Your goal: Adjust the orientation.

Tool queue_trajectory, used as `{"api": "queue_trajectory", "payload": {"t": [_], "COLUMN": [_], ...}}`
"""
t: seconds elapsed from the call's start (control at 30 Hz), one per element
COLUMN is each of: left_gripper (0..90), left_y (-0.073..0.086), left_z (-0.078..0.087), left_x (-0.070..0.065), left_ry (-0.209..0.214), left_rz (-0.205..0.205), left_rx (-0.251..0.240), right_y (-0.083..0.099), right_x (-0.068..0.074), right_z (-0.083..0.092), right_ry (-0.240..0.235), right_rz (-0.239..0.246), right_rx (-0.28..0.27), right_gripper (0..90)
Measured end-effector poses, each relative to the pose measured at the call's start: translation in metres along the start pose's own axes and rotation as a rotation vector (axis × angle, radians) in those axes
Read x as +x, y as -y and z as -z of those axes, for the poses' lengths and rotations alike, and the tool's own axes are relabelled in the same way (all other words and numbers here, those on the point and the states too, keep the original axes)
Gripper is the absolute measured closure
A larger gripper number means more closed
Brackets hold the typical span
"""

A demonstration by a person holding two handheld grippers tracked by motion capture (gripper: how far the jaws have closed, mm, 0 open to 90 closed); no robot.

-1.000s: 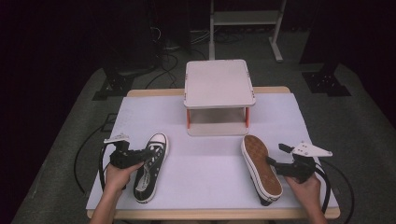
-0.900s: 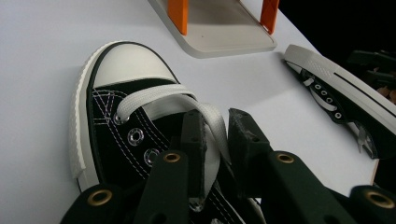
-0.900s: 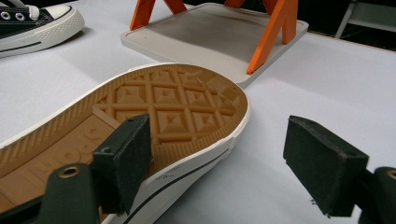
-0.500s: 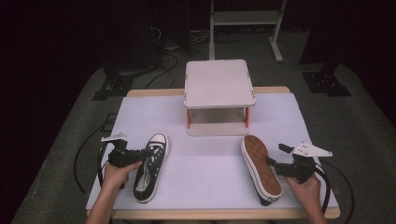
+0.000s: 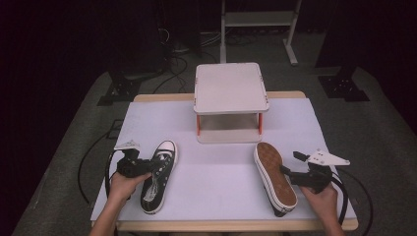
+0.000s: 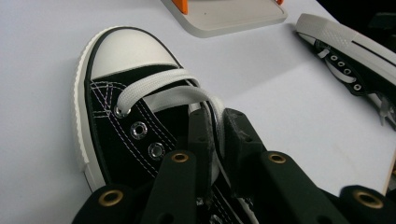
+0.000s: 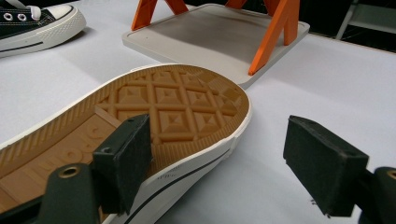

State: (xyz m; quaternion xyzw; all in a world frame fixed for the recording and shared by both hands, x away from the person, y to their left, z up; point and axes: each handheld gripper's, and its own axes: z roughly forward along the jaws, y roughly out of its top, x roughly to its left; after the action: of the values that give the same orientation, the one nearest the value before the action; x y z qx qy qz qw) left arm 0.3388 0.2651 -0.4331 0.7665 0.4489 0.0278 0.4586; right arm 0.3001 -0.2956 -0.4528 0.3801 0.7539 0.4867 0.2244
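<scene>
A black high-top sneaker (image 5: 156,183) with a white toe cap (image 6: 122,50) stands upright at the table's front left. My left gripper (image 5: 146,167) reaches into its top from the left. Its jaws have just been closing and now pinch the tongue and a white lace (image 6: 159,88) between them. A second sneaker (image 5: 274,178) lies on its side at the front right, tan sole (image 7: 173,107) facing up and left. My right gripper (image 5: 289,173) stands open at its heel end, one jaw over the sole, the other over bare table.
A small white two-level stand (image 5: 230,88) with orange legs (image 7: 273,32) sits at the table's back middle, just beyond both shoes. A pale cover (image 5: 216,172) lies over the tabletop. Cables trail from both grippers off the front corners.
The left gripper's jaws have drawn closer together on the sneaker's tongue. Both sneakers and the right gripper keep their places.
</scene>
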Motion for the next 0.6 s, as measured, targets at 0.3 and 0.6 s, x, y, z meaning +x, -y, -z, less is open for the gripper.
{"api": "queue_trajectory", "payload": {"t": [0.3, 0.6], "left_gripper": [84.8, 87.7], "left_y": [0.003, 0.011], "left_z": [0.006, 0.008], "left_x": [0.019, 0.030], "left_ry": [0.167, 0.276], "left_rz": [0.188, 0.278], "left_rx": [-0.074, -0.152], "right_y": [0.000, 0.000], "right_x": [0.000, 0.000], "right_z": [0.001, 0.000], "right_ry": [0.001, 0.004], "right_rz": [0.000, -0.003], "right_rx": [0.003, 0.000], "right_gripper": [22.8, 22.9]}}
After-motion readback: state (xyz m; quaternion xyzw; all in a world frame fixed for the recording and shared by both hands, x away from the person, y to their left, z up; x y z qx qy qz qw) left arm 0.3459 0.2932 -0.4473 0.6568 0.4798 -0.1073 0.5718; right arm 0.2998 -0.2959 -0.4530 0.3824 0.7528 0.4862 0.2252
